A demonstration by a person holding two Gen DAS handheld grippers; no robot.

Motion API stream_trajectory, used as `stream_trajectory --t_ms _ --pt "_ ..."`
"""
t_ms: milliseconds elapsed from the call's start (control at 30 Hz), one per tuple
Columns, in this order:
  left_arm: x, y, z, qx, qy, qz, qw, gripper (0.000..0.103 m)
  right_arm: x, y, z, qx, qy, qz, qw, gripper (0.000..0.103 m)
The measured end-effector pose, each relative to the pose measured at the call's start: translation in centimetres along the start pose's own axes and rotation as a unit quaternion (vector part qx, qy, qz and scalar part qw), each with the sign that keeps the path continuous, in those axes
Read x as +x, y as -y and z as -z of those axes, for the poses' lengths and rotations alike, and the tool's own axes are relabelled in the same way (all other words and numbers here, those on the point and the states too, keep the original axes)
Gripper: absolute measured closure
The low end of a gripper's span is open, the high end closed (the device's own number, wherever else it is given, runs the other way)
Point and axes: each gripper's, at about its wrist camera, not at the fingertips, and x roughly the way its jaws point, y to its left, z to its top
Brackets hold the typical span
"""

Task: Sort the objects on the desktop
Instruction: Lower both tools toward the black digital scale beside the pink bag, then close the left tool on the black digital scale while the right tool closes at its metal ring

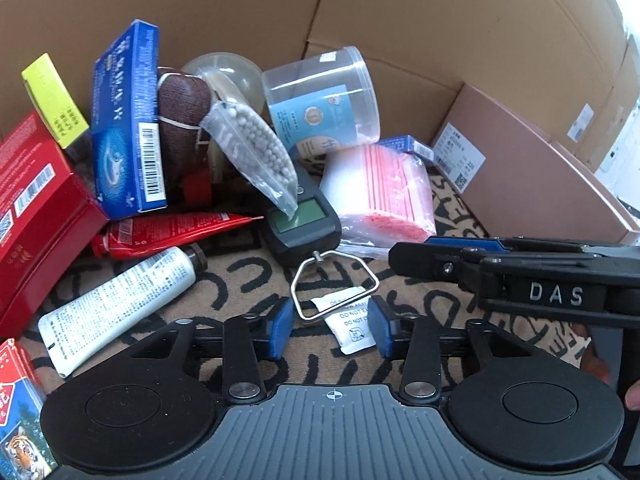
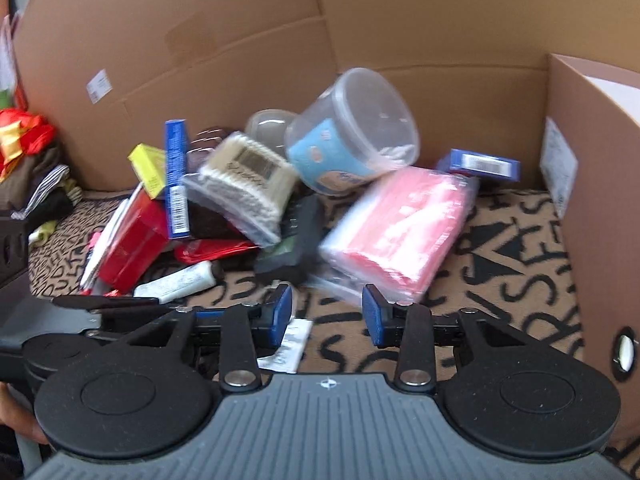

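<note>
A pile of small items lies on a patterned mat inside a cardboard enclosure. My left gripper (image 1: 331, 328) is open, with a white desiccant sachet (image 1: 349, 324) and the wire loop (image 1: 334, 286) of a black hand scale (image 1: 302, 226) between its fingers. A bag of white beads (image 1: 256, 152) leans on the scale. My right gripper (image 2: 327, 314) is open and empty, just short of a pink-and-clear stack of zip bags (image 2: 400, 224). The right gripper also shows in the left wrist view (image 1: 516, 276), at the right.
Around the pile: a red box (image 1: 32, 216), a blue box (image 1: 128, 120), a red tube (image 1: 168, 232), a white tube (image 1: 116, 308), a clear cotton-swab tub (image 1: 320, 100). A pink-brown box (image 2: 592, 208) stands at the right. Cardboard walls (image 2: 280, 40) close the back.
</note>
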Motion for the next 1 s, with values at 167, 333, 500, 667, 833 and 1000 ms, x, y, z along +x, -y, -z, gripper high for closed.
stream_trajectory --t_ms 167,333,500,667,833,1000 --pt "-0.5 -0.8 0.0 -0.012 0.002 -0.003 0.9999 0.053 1.6 -0.1 -0.2 0.013 -0.022 -0.026 0.999 0.072" --pt "-1.6 -2.3 0.3 -0.034 0.006 -0.022 0.9992 0.047 2.8 0.5 -0.1 0.035 -0.04 -0.049 0.997 0.08" --pt "-2.0 -2.9 0.5 -0.051 0.005 -0.027 0.9983 0.046 3.5 0.2 -0.1 0.036 -0.049 -0.055 0.997 0.094" --pt "-2.5 -2.1 0.7 -0.047 0.006 -0.026 0.9985 0.043 1.4 0.1 0.0 0.035 -0.035 -0.058 0.997 0.097" --pt "-3.4 -0.9 1.1 -0.046 0.011 -0.018 0.9987 0.035 -1.9 0.4 0.9 0.024 -0.023 -0.042 0.999 0.099" --pt "-3.9 1.1 1.3 -0.043 0.013 -0.003 0.999 0.027 -5.7 0.5 2.8 0.011 -0.02 -0.03 0.999 0.099"
